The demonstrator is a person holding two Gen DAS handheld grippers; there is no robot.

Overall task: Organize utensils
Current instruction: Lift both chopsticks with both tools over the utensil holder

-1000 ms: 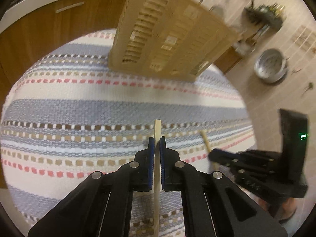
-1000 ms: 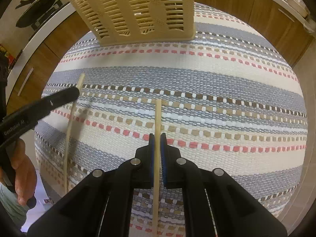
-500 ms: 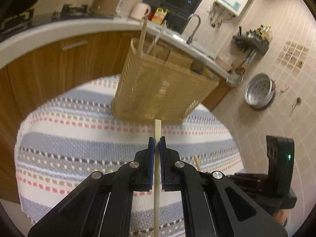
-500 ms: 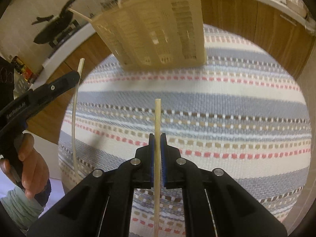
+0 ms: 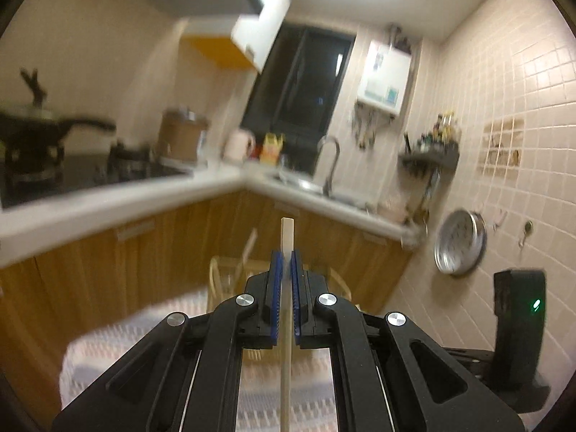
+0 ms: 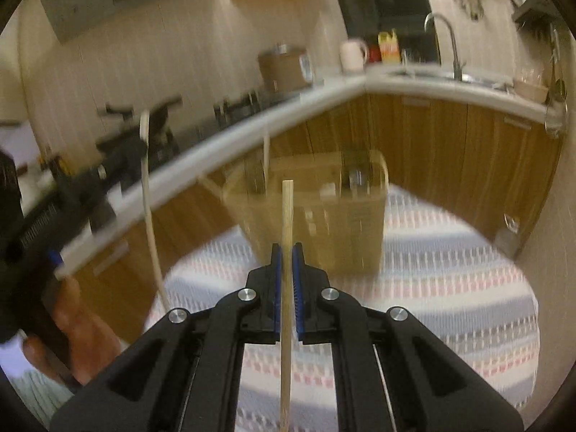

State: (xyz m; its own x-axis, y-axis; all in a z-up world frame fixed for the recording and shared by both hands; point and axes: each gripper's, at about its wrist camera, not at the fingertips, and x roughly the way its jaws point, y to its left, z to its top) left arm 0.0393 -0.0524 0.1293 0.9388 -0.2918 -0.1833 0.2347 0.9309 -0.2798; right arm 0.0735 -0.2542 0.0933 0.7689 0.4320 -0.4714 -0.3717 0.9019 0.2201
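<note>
Both hand-held grippers have tilted up since a second ago: left (image 5: 284, 280) and right (image 6: 287, 277) each pinch a chopstick (image 6: 287, 216) upright, near the slotted basket (image 6: 316, 212) on the table (image 6: 450, 288), ready for insertion.

Round desk (image 6: 486, 288) under striped woven cloth (image 6: 432, 324) (frame blurred); beige slotted utensil basket (image 6: 324, 223) stands upright on cloth.
</note>
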